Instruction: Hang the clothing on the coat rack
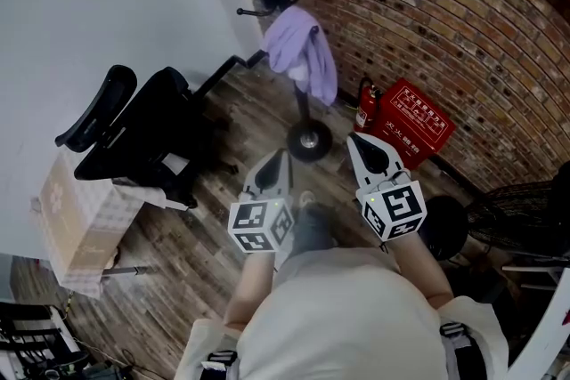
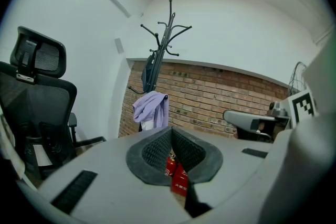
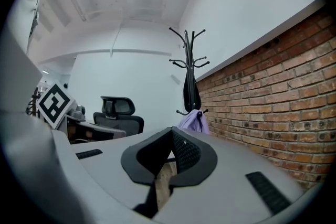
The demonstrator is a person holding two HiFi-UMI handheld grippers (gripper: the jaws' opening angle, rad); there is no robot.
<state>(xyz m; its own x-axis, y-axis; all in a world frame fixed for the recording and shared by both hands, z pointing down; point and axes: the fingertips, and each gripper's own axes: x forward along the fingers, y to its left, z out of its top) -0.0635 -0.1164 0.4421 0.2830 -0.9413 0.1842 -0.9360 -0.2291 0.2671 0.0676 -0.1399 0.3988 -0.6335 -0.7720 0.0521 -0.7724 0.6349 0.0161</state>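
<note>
Lavender clothing hangs on a low hook of the coat rack, so the hanging looks done to me.
My left gripper and right gripper are both closed on nothing, well short of the rack. I judge the next move is only to back away. The office chair, fire extinguisher and red box flank the path without blocking it.

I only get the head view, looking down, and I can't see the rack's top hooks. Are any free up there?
Observer: Yes. In the left gripper view the coat rack has bare top hooks, and the purple garment hangs lower down.
Operator: Are the grippers holding anything?
Observer: No. The left gripper and the right gripper each have their fingers shut together with nothing between them.
</note>
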